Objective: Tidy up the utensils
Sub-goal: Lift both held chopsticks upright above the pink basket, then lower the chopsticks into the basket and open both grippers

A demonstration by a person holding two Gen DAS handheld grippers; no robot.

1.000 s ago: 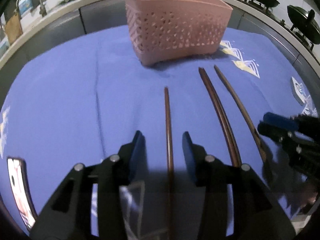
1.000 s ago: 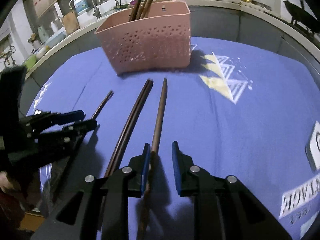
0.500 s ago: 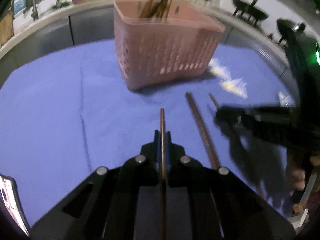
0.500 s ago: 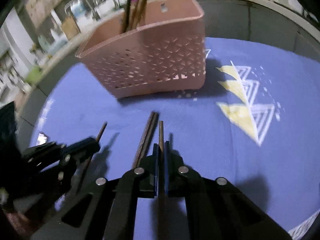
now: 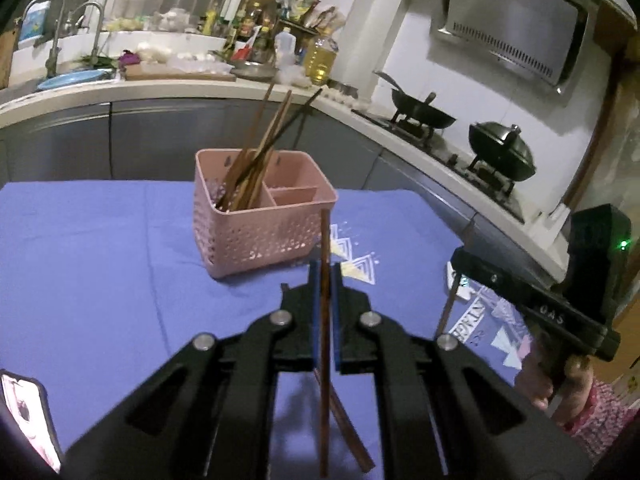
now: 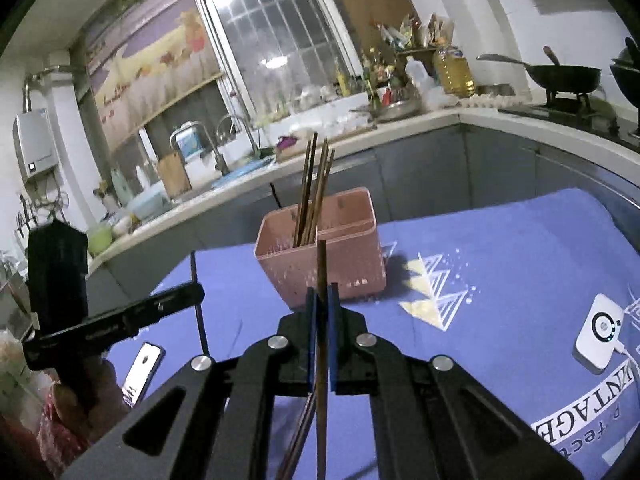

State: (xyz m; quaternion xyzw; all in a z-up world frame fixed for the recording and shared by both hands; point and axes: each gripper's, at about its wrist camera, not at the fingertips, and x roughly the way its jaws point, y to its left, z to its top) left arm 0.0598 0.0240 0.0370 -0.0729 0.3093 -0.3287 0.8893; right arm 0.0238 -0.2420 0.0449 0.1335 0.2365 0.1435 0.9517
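Brown chopsticks now off the blue cloth (image 5: pixel 100 280): left gripper (image 5: pixel 325 280) & right gripper (image 6: pixel 321 304) each clamped on one chopstick (image 5: pixel 325 320), lifted twd far pink basket (image 5: pixel 260 236); last pair (image 5: pixel 348 432) left on cloth

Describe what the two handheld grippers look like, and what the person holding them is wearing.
Both the left gripper and the right gripper are matte black plastic linkages with silver rivets and blue finger pads. Seen from the side, each has a boxy black body; one shows a green light. A red-and-white patterned sleeve shows at the wrist.
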